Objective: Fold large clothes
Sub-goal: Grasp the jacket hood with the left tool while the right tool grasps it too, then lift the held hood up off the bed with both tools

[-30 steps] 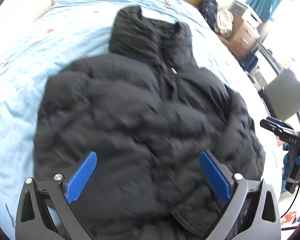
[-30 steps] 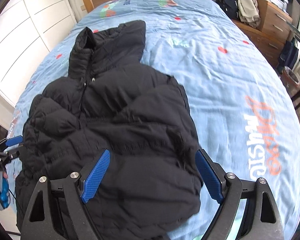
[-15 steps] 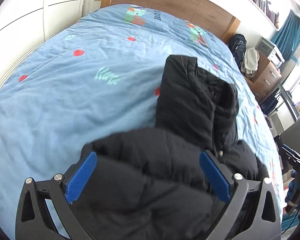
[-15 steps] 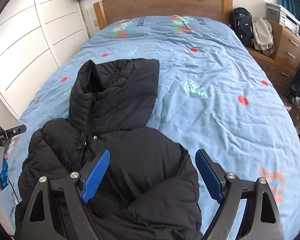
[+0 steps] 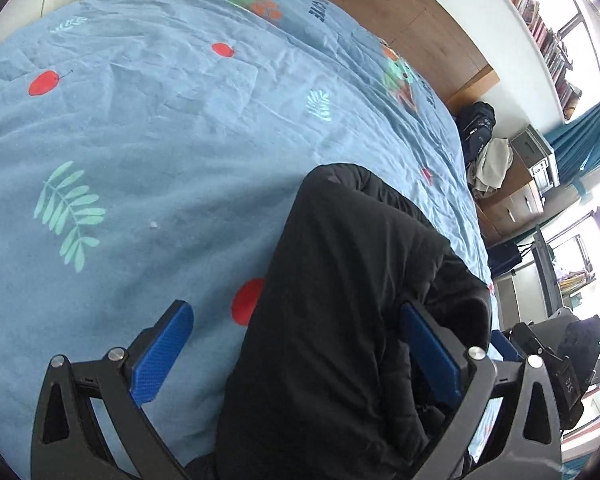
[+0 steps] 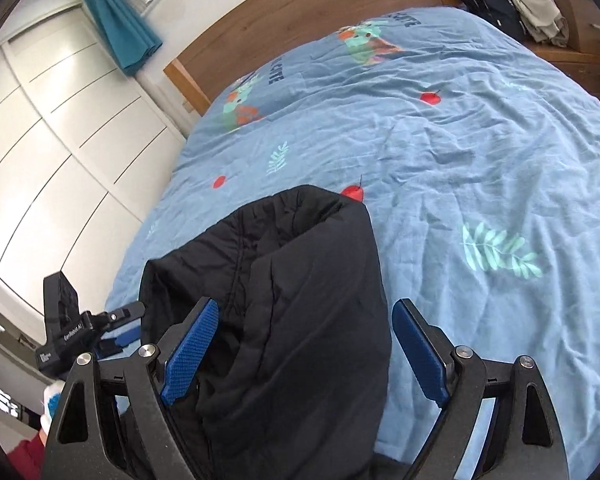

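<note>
A black puffer jacket point(image 5: 340, 280) lies on the blue bed cover point(image 5: 160, 160); only its hood and collar end shows, pointing toward the headboard. My left gripper point(image 5: 296, 320) hovers open over the hood's left edge, with its right finger point(image 5: 432, 356) against the fabric folds. In the right wrist view the hood point(image 6: 300, 260) runs between the wide-open fingers of my right gripper point(image 6: 304, 312), and neither pad presses on it. The left gripper point(image 6: 80, 332) shows at the left of that view, beside the collar.
A wooden headboard point(image 6: 300, 20) closes the far end of the bed. White wardrobe doors point(image 6: 60, 140) line one side. A dark backpack point(image 5: 476, 124), a pile of clothes and a wooden dresser point(image 5: 516, 200) stand on the other side.
Both grippers have travelled up the jacket from its body to the hood end. The body has dropped out of view and more bare bed cover shows. The jaws stayed wide.
</note>
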`<state>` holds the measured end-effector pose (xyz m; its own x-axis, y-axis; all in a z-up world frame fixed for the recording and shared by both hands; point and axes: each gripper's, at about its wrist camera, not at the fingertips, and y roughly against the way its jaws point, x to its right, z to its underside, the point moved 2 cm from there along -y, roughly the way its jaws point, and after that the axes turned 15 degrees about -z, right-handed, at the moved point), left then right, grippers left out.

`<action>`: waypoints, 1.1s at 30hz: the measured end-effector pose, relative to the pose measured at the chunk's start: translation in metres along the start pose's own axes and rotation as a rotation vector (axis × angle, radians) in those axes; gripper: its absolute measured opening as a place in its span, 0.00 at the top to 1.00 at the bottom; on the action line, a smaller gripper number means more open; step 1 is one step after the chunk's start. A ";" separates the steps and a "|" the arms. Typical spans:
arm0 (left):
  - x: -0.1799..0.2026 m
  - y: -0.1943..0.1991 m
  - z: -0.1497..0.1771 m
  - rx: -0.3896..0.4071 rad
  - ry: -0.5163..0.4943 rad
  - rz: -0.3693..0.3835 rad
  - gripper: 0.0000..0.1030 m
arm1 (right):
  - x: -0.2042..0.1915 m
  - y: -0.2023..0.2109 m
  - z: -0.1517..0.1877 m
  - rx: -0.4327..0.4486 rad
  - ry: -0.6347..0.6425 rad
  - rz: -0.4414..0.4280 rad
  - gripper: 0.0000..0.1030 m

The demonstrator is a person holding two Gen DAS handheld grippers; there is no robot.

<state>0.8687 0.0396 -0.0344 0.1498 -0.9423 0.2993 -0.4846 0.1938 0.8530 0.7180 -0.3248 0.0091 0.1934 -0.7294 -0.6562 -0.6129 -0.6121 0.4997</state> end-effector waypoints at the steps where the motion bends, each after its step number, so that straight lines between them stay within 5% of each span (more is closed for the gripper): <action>1: 0.001 -0.009 0.000 -0.011 -0.006 -0.031 0.00 | 0.001 -0.006 -0.003 0.002 -0.002 0.012 0.15; 3: 0.002 -0.026 0.001 -0.031 -0.021 -0.115 0.00 | 0.008 -0.020 -0.006 -0.010 -0.012 0.062 0.15; 7: 0.001 -0.041 0.007 -0.074 0.016 -0.127 0.09 | 0.026 -0.039 -0.002 -0.048 -0.083 0.121 0.16; 9: 0.010 -0.043 0.010 -0.090 -0.029 -0.144 0.38 | 0.025 -0.044 -0.001 -0.072 -0.065 0.155 0.30; 10: 0.015 -0.044 0.013 -0.110 -0.057 -0.146 0.71 | 0.023 -0.046 -0.001 -0.093 -0.046 0.160 0.57; 11: 0.019 -0.043 0.016 -0.121 -0.083 -0.157 0.87 | 0.018 -0.048 0.000 -0.121 -0.021 0.182 0.86; 15: 0.031 -0.014 0.025 -0.062 -0.140 -0.166 0.91 | -0.005 -0.032 0.001 -0.148 0.067 0.196 0.91; 22: 0.006 0.067 0.052 0.021 -0.094 -0.041 0.91 | -0.053 0.049 0.017 -0.110 0.173 0.139 0.91; 33: -0.030 0.167 0.175 0.036 -0.149 0.067 0.90 | -0.087 0.163 0.103 -0.078 0.200 0.089 0.91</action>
<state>0.6324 0.0520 0.0242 -0.0118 -0.9580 0.2865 -0.5200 0.2506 0.8166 0.5219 -0.3293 0.0894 0.2939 -0.8230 -0.4860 -0.5750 -0.5584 0.5980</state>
